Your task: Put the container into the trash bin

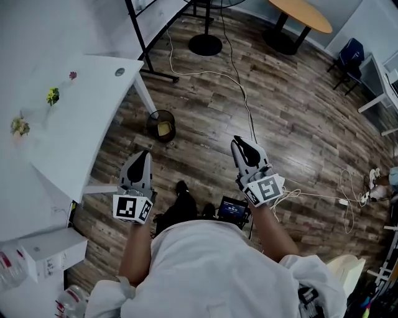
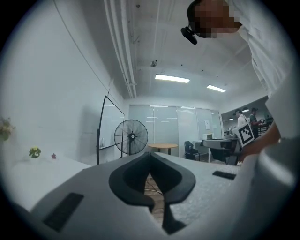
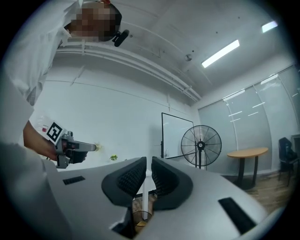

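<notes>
A small black trash bin point(image 1: 161, 126) stands on the wood floor by the white table's leg, with something yellowish lying in it. In the right gripper view the trash bin point(image 3: 140, 219) shows low between the jaws. My left gripper point(image 1: 141, 163) is held level over the floor, short of the bin, shut and empty; its tips meet in the left gripper view point(image 2: 150, 153). My right gripper point(image 1: 244, 148) hangs level to the right of the bin. The right gripper point(image 3: 148, 160) holds nothing, and only a thin slit shows between its pads.
A white table point(image 1: 74, 143) fills the left side, with small flowers point(image 1: 53, 95) and a white box point(image 1: 53, 251) on it. Behind stand a whiteboard frame point(image 1: 140, 37), a floor fan point(image 3: 200, 145) and a round wooden table point(image 1: 301, 13). White cables point(image 1: 242, 93) trail across the floor.
</notes>
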